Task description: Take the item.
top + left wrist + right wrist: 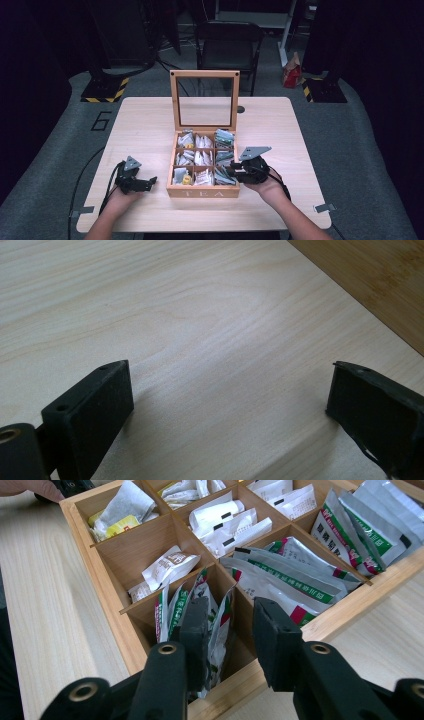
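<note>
An open wooden tea box (pixel 202 191) stands mid-table, its compartments filled with sachets. My right gripper (pixel 231 175) (pixel 231 606) reaches into the box's near-right corner compartment, which holds upright silver sachets with green and red print (pixel 172 612). One jaw sits among those sachets and the other stands by the wooden divider. One sachet (pixel 223 625) stands in the gap between the jaws, and the pads do not press on it. To the left of the box my left gripper (pixel 149 183) (pixel 230 372) rests on the table, open and with nothing in it.
The glass-paned lid (pixel 204 75) stands upright behind the box. The box's side wall (pixel 380 285) lies close to the left gripper. White sachets (pixel 225 522) and a yellow-labelled one (pixel 117 525) fill other compartments. A chair (pixel 227 42) stands beyond the table's far edge.
</note>
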The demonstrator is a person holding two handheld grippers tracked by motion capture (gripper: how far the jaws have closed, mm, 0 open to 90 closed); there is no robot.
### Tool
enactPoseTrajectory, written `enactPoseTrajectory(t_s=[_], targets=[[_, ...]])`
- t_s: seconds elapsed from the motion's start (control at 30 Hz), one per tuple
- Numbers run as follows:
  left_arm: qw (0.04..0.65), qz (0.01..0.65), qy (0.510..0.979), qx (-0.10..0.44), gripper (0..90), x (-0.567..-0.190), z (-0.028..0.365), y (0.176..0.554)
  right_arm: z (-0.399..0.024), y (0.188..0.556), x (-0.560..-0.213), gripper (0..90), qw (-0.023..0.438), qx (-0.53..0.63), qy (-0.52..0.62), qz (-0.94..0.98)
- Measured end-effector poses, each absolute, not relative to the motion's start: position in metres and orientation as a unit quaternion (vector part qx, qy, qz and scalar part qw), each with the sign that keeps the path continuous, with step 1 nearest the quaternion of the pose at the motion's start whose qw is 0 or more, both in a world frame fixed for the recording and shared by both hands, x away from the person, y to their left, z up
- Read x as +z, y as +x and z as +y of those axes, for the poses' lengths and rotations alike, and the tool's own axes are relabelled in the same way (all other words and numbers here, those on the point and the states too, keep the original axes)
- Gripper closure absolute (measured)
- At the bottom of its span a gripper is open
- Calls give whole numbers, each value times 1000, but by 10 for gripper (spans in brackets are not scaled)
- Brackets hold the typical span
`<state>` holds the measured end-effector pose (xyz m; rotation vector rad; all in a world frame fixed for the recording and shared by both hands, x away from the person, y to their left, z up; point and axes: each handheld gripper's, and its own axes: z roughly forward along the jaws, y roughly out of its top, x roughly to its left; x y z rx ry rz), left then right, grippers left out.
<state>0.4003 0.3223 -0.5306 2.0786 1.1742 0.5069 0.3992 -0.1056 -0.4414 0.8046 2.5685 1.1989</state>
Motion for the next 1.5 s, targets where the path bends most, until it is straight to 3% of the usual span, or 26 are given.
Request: enactPoseTrajectory(t_s=[0.4,1.5], targets=[[344,452,799,196,42,-531,322,400,-100,402,-447,802,84,396,263,876],[344,452,800,195,42,-531,322,400,-91,402,-459,898,63,385,265,882]])
